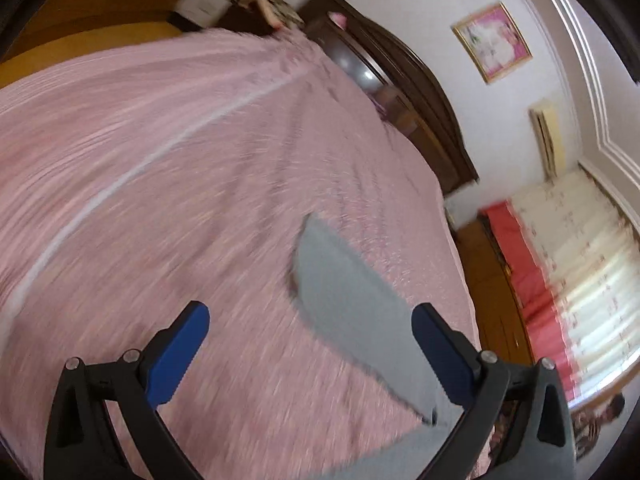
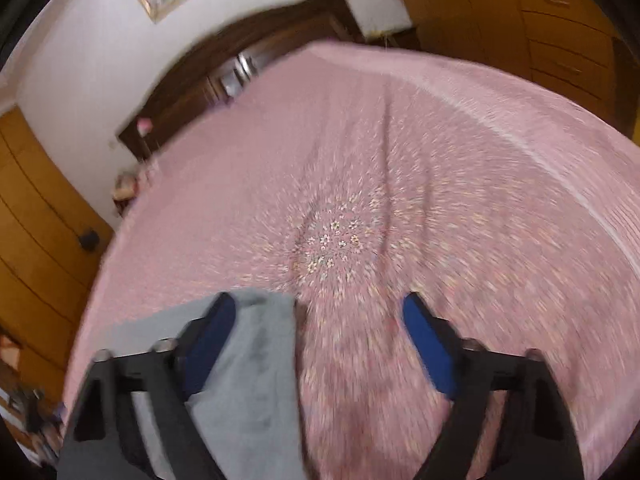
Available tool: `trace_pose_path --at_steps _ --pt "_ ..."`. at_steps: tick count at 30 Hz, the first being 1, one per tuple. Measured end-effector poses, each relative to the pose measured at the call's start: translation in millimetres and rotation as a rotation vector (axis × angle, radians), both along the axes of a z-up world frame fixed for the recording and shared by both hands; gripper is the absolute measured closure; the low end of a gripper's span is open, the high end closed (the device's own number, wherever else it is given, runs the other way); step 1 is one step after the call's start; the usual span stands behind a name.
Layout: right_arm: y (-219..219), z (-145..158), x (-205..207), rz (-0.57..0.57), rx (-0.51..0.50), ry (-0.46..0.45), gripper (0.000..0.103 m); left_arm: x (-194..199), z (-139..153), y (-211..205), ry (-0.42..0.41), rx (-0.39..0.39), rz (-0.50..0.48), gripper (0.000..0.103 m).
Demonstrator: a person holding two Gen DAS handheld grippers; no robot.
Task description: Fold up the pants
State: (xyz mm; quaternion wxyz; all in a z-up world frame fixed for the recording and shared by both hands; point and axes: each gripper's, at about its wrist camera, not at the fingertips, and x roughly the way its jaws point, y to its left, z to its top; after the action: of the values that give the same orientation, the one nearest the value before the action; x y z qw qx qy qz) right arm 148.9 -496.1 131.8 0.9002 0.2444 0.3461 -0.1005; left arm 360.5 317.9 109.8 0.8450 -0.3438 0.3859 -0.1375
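Grey pants (image 1: 340,300): lying on the bedspread, well short of the headboard; in the right wrist view (image 2: 248,360) their end lies under the gripper's left finger.
Pink bedspread (image 1: 160,180): flowered, covers the bed up to the headboard; blurred.
Headboard (image 1: 420,92): dark wood, against the white wall.
Left gripper (image 1: 312,352): jaws spread wide, nothing clamped; the pants lie beneath, toward its right finger.
Right gripper (image 2: 316,352): jaws apart, pads pressing on nothing; pants below one finger (image 2: 208,344), bare bedspread under the gap.
Containers: wooden drawer unit (image 2: 560,40) beside the headboard, drawers closed, contents not visible.
Framed picture (image 1: 492,40): on the wall above the headboard.
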Motion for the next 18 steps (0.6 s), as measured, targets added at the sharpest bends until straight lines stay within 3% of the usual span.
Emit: trace_pose_path --at_steps 3,6,7,11,13,18 --pt "0.4 -13.7 39.2 0.056 0.011 0.01 0.051 70.4 -7.2 -17.7 -0.019 0.023 -0.079 0.004" --pt "-0.4 -27.2 67.8 0.109 0.037 -0.011 0.051 120.9 -30.0 -30.6 0.018 -0.065 -0.149 0.012" --pt "0.1 -33.0 75.4 0.131 0.039 -0.014 0.05 135.2 -36.5 -36.8 0.034 -0.054 -0.173 0.015" --pt "0.0 -52.5 82.9 0.181 0.034 0.04 0.05 163.7 -50.0 -58.9 0.058 0.056 -0.285 0.019" --pt "-0.1 -60.0 83.4 0.21 0.018 0.045 0.05 165.3 -52.5 -68.5 0.066 0.103 -0.26 0.019" --pt "-2.3 -70.3 71.7 0.219 0.021 0.016 0.05 180.7 -72.5 -71.3 0.118 0.087 -0.217 0.019"
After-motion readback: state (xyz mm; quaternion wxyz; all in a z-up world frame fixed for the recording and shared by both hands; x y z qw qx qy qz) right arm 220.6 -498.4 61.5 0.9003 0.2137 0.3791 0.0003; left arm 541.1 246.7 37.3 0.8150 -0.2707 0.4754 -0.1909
